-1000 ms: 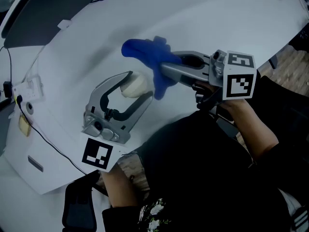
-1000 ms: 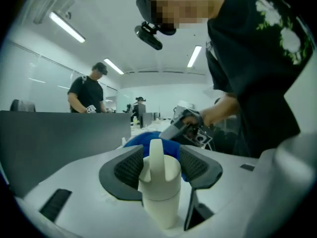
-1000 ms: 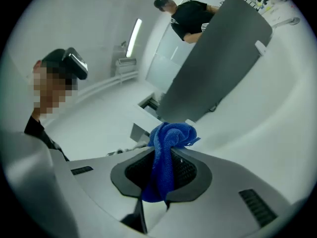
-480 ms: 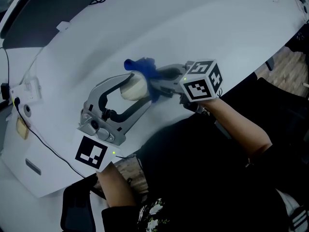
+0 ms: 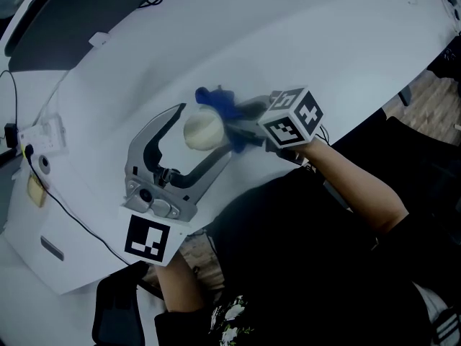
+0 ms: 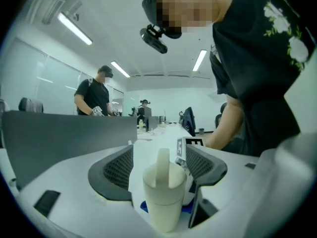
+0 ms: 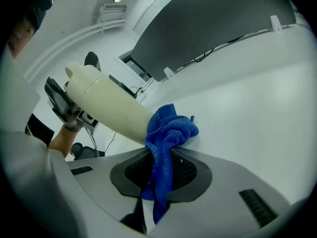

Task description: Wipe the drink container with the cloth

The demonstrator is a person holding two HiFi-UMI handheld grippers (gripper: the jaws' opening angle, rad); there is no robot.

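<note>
**Q:** Where does the thing sit from your grippers?

**A:** The cream plastic drink container (image 6: 163,197), lidded with an upright spout, stands on the white worktop (image 5: 324,42) with its long axis vertical. It is between the jaws of your left gripper (image 5: 203,130). Those jaws are opening, with a gap on either side of the container and no pad pressing on it.

**Q:** And the wiping side?

**A:** Your right gripper (image 7: 161,158) is clamped on the blue microfibre cloth (image 7: 171,128). The bunched end of the cloth touches the container's lower wall on the side facing that gripper. The container lies ahead of the gripper and to its left, so the right gripper is the nearer one for the wipe. My read is that the stroke runs up along the wall. With the left jaws slack, the container could slide or tip.

**Q:** Count?

**A:** One container, one cloth, two grippers.
</note>
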